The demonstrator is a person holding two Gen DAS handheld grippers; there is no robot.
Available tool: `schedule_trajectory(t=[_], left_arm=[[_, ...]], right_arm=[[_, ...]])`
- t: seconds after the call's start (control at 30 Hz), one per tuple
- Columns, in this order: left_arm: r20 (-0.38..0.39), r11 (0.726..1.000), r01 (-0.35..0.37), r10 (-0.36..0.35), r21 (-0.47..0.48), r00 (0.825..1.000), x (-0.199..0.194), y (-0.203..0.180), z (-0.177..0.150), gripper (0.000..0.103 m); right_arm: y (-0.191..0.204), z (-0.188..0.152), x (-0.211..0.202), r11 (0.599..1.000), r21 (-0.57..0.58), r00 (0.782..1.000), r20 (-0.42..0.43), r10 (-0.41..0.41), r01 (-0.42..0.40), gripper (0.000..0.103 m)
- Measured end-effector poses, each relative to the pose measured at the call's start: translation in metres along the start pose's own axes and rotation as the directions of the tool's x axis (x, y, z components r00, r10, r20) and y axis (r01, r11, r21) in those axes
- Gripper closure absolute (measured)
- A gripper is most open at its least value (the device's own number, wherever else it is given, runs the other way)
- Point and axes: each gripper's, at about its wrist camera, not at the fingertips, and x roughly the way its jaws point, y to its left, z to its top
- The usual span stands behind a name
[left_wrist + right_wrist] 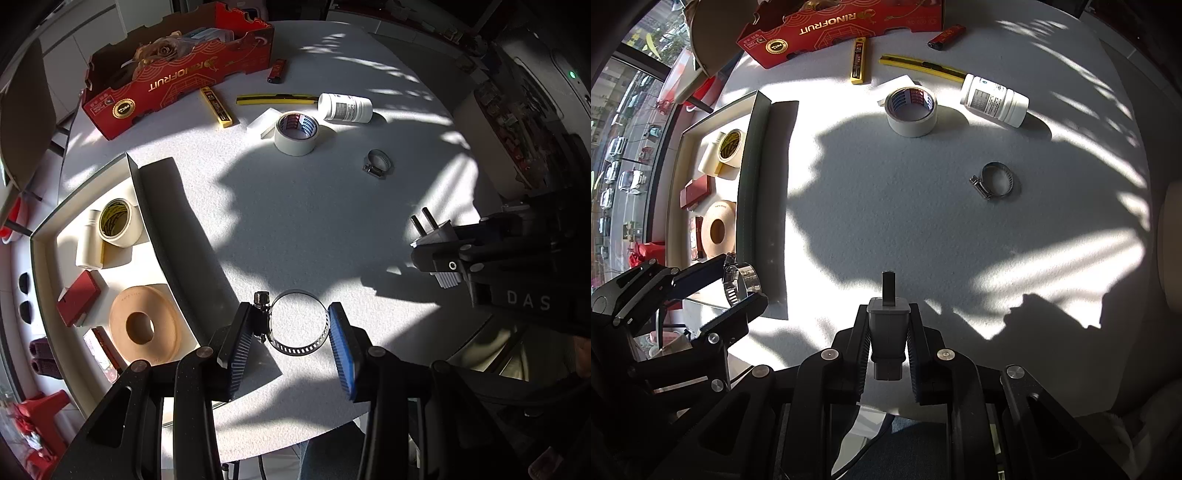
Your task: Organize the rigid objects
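Left wrist view: the left tool (291, 341) points down at the white textured table (314, 229), its 2 blue ribbed pads partly apart and pressed on either side of a large steel hose clamp (298, 323), screw housing against the left pad. Left of it, a shallow cream tray with a dark rim (135, 177) holds a roll of cream tape with a yellow core (118, 221), a flat red box (78, 297) and a tan cardboard disc with a centre hole (144, 325). Farther off lie a white tape roll (296, 133), a white plastic bottle on its side (345, 107), a small steel hose clamp (377, 163), a yellow utility-knife blade case (216, 105), a yellow-black strip (277, 99), a red lighter (277, 70) and an open red cardboard fruit box (177, 70). At the right edge the right tool (448, 266) carries a grey 2-pin plug adapter (434, 230).

Right wrist view: the right tool (888, 339) is closed tight on the plug adapter (888, 321), pins pointing away toward the table (923, 221). At lower left the left tool (740, 284) grips the large clamp (740, 282) just beside the tray's near corner. The small clamp (996, 180) lies alone, well apart from both tools.
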Motion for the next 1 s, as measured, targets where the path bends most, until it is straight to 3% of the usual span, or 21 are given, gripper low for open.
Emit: schedule_trajectory(t=[0.7, 1.0], left_arm=[[0.001, 1.000, 0.004, -0.004, -0.016, 1.000, -0.002, 0.003, -0.003, 0.059], [0.022, 0.998, 0.013, -0.011, -0.064, 1.000, -0.005, 0.018, -0.013, 0.059]], right_arm=[[0.001, -0.003, 0.005, 1.000, 0.004, 1.000, -0.013, -0.004, 0.004, 0.084], [0.017, -0.002, 0.007, 0.999, -0.031, 0.999, -0.021, -0.029, 0.028, 0.084]])
